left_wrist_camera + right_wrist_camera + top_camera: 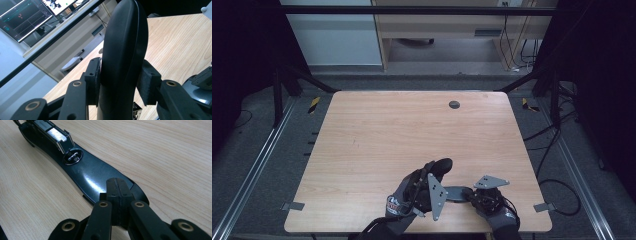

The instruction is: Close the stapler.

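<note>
A black stapler lies hinged open near the table's front edge. Its upper arm (441, 167) is raised and tilted, and my left gripper (434, 186) is shut on it. In the left gripper view the pads (93, 80) press both sides of that rounded black arm (125, 47). The flat base (455, 193) rests on the wood. In the right gripper view the base (90, 173) runs away from me, with its round anvil (73, 157) and the metal magazine (53, 133) beyond. My right gripper (117, 186) is shut, its joined tips resting on the base's near end.
The wooden table (412, 130) has a dark round grommet (454, 104) at the back. Black frame posts stand at both back corners, and cables (557, 185) lie on the floor at the right. Monitors (22, 17) show beyond the table.
</note>
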`<state>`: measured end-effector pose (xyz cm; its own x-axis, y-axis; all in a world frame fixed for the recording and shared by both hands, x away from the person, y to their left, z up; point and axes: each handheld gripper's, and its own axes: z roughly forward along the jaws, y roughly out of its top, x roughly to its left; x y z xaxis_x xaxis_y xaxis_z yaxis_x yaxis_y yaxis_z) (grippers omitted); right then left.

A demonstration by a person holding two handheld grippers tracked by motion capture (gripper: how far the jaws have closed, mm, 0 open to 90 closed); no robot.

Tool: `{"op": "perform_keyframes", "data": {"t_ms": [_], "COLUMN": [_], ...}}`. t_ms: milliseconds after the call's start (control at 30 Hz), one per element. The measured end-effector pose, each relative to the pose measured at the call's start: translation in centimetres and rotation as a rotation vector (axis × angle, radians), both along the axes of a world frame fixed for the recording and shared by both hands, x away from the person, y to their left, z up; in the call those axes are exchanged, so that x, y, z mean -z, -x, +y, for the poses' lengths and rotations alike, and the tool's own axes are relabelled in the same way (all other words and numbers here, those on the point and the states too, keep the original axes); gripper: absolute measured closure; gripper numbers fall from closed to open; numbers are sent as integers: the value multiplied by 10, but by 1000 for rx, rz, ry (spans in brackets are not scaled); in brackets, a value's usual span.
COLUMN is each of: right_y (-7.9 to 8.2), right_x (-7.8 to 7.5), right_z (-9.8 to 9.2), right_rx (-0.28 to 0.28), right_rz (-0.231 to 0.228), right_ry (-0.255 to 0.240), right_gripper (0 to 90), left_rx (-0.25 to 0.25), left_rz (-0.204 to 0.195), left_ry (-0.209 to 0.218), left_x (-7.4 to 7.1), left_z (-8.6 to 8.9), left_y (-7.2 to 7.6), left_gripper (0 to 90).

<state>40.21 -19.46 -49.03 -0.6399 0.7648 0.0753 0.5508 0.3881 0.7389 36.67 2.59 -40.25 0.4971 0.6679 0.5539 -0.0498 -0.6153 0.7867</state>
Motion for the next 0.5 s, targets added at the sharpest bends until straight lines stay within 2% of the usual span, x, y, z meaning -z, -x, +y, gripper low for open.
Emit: {"op": "perform_keyframes", "data": {"t_ms": [500], "right_y": [0], "right_x": [-1], "right_z": [-1], "right_rx": [-2], "right_rz": [9], "right_ry": [9], "right_gripper": [900], "left_rx": [-2], "left_rz": [-15], "left_ry": [-48], "left_x": [7], "left_z": [-12], "left_y": [1], "left_gripper": [573]}}
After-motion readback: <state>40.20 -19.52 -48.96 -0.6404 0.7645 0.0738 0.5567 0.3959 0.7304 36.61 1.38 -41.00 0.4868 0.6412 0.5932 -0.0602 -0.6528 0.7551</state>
